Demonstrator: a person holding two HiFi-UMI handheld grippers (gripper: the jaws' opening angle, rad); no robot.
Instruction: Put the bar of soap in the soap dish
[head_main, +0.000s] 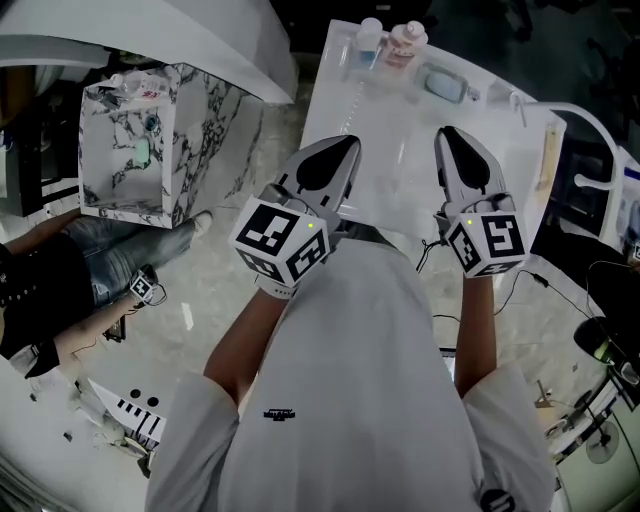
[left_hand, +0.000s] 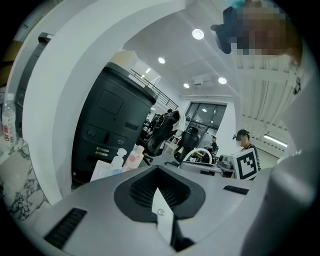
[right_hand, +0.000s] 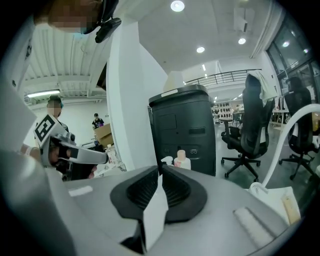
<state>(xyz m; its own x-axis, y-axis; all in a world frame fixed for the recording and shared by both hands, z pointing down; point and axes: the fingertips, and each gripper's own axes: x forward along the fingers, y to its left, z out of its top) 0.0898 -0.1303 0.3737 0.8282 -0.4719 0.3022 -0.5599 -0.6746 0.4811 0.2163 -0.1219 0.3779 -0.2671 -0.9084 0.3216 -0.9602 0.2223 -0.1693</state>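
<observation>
On the white table (head_main: 395, 195), near its far edge, a pale teal bar of soap (head_main: 443, 84) lies in a shallow light soap dish (head_main: 472, 96). Both grippers hang side by side above the table's near part, well short of the dish. My left gripper (head_main: 347, 143) has its dark jaws together with nothing between them, and in the left gripper view the left gripper (left_hand: 158, 169) closes to a point. My right gripper (head_main: 446, 133) is also shut and empty; seen from its own camera, the right gripper (right_hand: 160, 167) has its pads meeting. Neither gripper view shows the soap or the dish.
Two small bottles (head_main: 388, 40) stand at the table's far edge, left of the dish. A marble-patterned open box (head_main: 150, 140) sits to the left on the floor, with a seated person (head_main: 60, 290) beside it. A white curved tube (head_main: 598, 130) and a beige strip (head_main: 549, 155) lie at the right.
</observation>
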